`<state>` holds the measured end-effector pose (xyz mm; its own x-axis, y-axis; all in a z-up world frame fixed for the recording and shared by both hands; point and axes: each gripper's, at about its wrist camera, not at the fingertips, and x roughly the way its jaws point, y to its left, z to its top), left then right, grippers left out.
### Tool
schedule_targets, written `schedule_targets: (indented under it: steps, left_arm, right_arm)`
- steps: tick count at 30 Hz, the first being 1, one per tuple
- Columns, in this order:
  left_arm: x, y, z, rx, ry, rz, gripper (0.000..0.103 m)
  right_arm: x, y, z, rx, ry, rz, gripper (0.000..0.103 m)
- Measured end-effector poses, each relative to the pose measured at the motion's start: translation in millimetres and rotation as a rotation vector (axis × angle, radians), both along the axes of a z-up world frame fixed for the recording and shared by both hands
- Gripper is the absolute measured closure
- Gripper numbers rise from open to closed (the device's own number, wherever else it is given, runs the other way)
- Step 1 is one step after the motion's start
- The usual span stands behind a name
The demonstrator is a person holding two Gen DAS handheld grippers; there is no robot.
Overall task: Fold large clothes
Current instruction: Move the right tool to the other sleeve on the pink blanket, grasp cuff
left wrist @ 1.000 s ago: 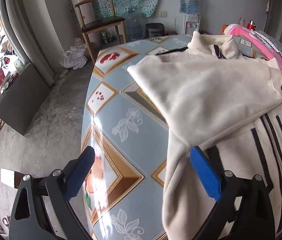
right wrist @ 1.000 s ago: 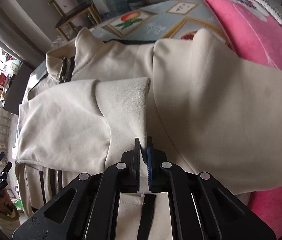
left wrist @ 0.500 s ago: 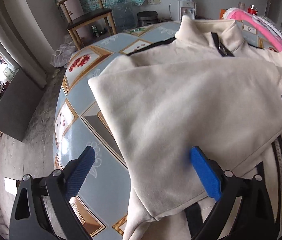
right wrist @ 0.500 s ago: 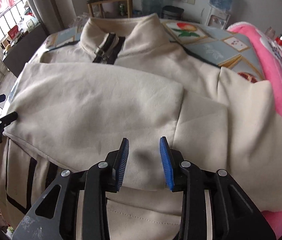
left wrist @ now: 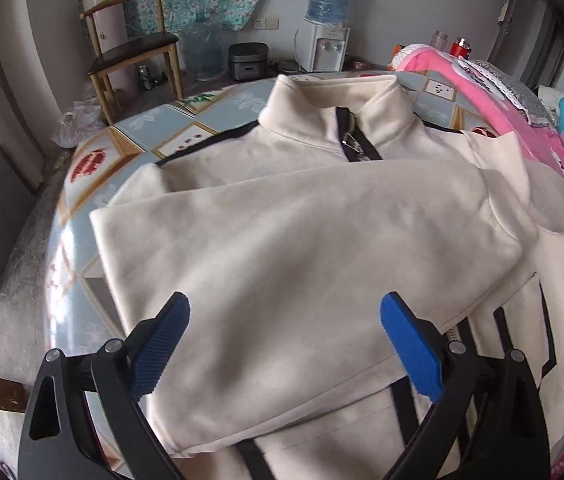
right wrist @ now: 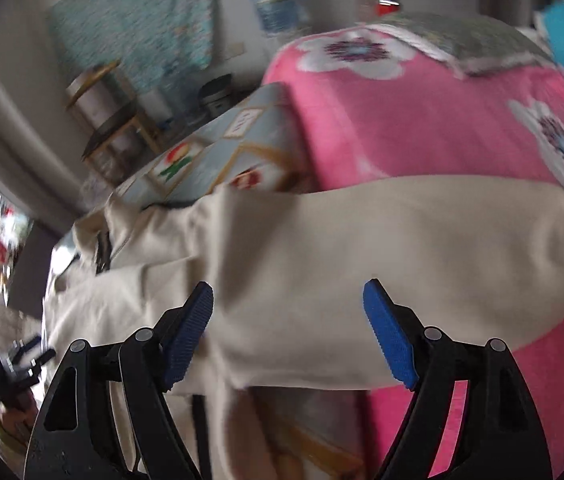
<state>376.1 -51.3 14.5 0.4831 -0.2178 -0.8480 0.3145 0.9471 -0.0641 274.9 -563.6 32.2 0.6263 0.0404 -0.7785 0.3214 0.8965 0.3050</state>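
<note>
A cream zip-up jacket [left wrist: 302,240] with black trim lies front up on the patterned table [left wrist: 82,184], collar at the far side. One sleeve is folded flat across its chest. My left gripper [left wrist: 284,344] is open and empty just above that folded sleeve. My right gripper [right wrist: 288,332] is open and empty above the jacket's other sleeve [right wrist: 402,240], which lies out over a pink blanket [right wrist: 422,120]. The right wrist view is blurred by motion. The left gripper's tip also shows in the right wrist view [right wrist: 22,360].
The pink flowered blanket [left wrist: 494,92] lies heaped along the table's right side. A wooden chair [left wrist: 130,52], a water dispenser [left wrist: 326,36] and a rice cooker [left wrist: 248,60] stand on the floor beyond the table. The table's left edge drops to a concrete floor.
The right gripper let go of the sleeve cuff, opened wide and swung right over the other sleeve. The left gripper moved right, over the folded sleeve.
</note>
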Motion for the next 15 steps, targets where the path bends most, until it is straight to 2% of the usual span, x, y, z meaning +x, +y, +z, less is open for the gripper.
schedule_targets:
  steps: [4,6,8,12,15]
  left_arm:
    - [4.3,-19.7,-23.8,0.023,0.044,-0.013,0.009]
    - [6.0,-23.0,-33.3,0.053,0.065,-0.006,0.009]
    - [5.2,-27.6,-35.2,0.079,0.052,-0.008,0.008]
    - [5.4,-30.3,-36.7,0.092,0.054,-0.011,0.008]
    - [5.4,-29.1,-37.1,0.091,0.057,-0.009,0.008]
  right_arm:
    - [-39.7,-116.4,-9.5,0.125,-0.013,-0.291,0.028]
    - [-60.4,-160.0,-16.4,0.165,-0.022,-0.408,0.028]
    - [-76.4,-198.3,-24.7,0.218,-0.035,-0.493,0.031]
    - [-91.5,-246.6,-49.7,0.319,-0.038,-0.615,0.037]
    - [-94.5,-259.4,-66.2,0.353,-0.031,-0.665,0.044]
